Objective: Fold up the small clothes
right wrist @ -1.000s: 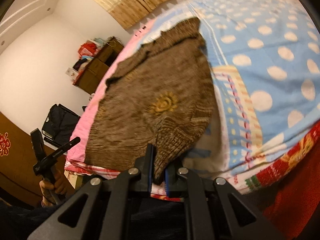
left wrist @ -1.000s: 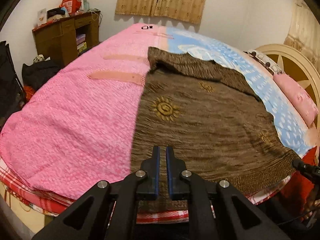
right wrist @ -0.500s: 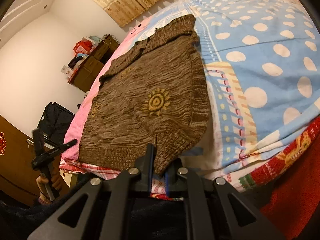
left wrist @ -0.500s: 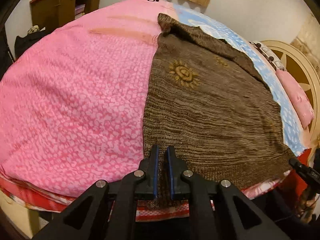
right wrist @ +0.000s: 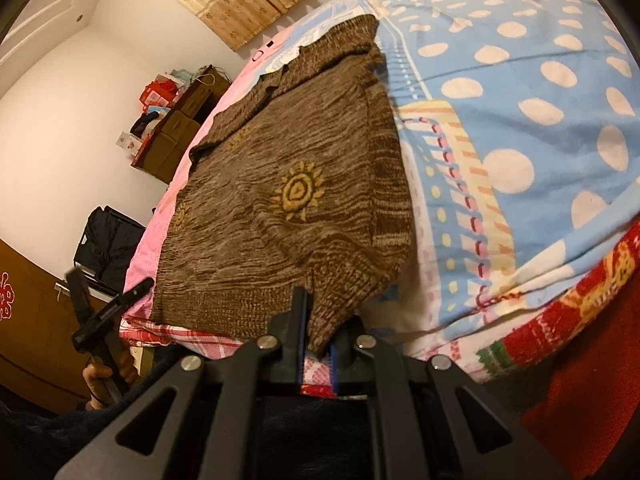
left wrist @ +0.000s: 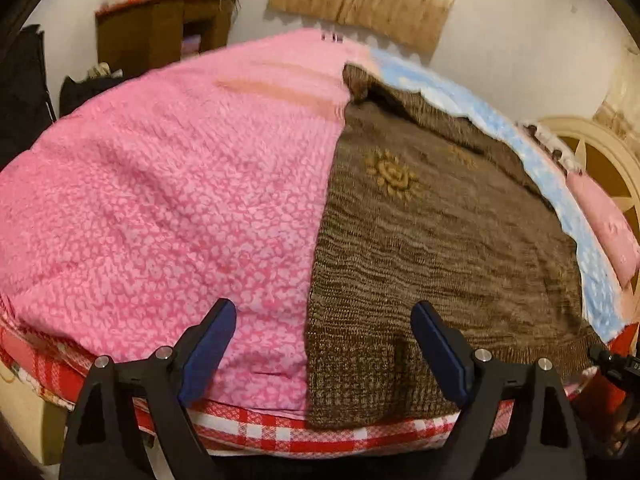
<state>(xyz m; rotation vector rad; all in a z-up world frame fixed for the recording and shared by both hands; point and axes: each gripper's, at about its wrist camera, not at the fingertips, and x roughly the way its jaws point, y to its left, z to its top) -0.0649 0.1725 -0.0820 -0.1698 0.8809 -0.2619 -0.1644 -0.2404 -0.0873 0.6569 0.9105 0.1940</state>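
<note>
A brown knitted sweater (left wrist: pixel 432 248) with yellow sun motifs lies spread flat on the bed, its ribbed hem at the near edge. It also shows in the right wrist view (right wrist: pixel 288 184). My left gripper (left wrist: pixel 322 336) is open, its blue pads apart over the hem's left corner, holding nothing. My right gripper (right wrist: pixel 318 320) is shut on the sweater's hem at its right corner, cloth bunched between the pads. The left gripper also shows in the right wrist view (right wrist: pixel 108 308), held by a hand.
The bed has a pink quilt (left wrist: pixel 160 208) on the left and a blue dotted sheet (right wrist: pixel 520 100) on the right. A wooden desk (left wrist: pixel 160 36) with clutter stands by the far wall. A pink pillow (left wrist: pixel 608 220) and cream headboard (left wrist: pixel 596 156) are at right.
My left gripper has opened and let go of the hem's left corner, which now lies on the bed. My right gripper stays shut on the hem.
</note>
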